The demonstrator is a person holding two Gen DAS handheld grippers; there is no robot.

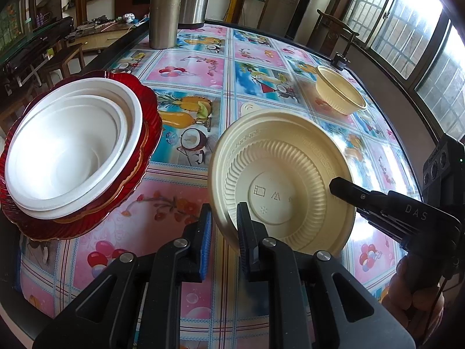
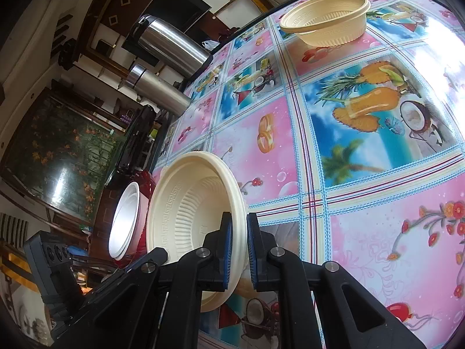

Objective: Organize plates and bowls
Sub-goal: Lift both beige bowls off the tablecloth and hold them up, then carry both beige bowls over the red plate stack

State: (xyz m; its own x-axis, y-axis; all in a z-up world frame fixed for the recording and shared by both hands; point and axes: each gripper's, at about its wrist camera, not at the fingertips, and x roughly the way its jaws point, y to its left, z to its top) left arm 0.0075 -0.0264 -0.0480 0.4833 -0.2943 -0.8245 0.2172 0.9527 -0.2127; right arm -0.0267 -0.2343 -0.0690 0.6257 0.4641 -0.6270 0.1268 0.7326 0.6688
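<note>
A cream ribbed bowl (image 1: pixel 279 180) hangs tilted above the table, held by both grippers at opposite edges. My left gripper (image 1: pixel 222 229) is shut on its near rim. My right gripper (image 1: pixel 334 181) comes in from the right and pinches the far-right rim; in the right wrist view that gripper (image 2: pixel 239 244) is shut on the cream bowl (image 2: pixel 186 212) as well. To the left stands a red scalloped plate (image 1: pixel 145 107) stacked with white bowls (image 1: pixel 69 151), also seen as the red plate (image 2: pixel 145 186) in the right wrist view. A second cream bowl (image 1: pixel 340 90) (image 2: pixel 325 20) sits upright farther back.
The table (image 1: pixel 186 72) wears a glossy pictured cloth. Two tall steel flasks (image 1: pixel 165 8) (image 2: pixel 162 87) stand at its far edge. A wooden chair (image 1: pixel 337 29) is behind the far right corner, windows beyond. A hand (image 1: pixel 412 288) grips the right tool's handle.
</note>
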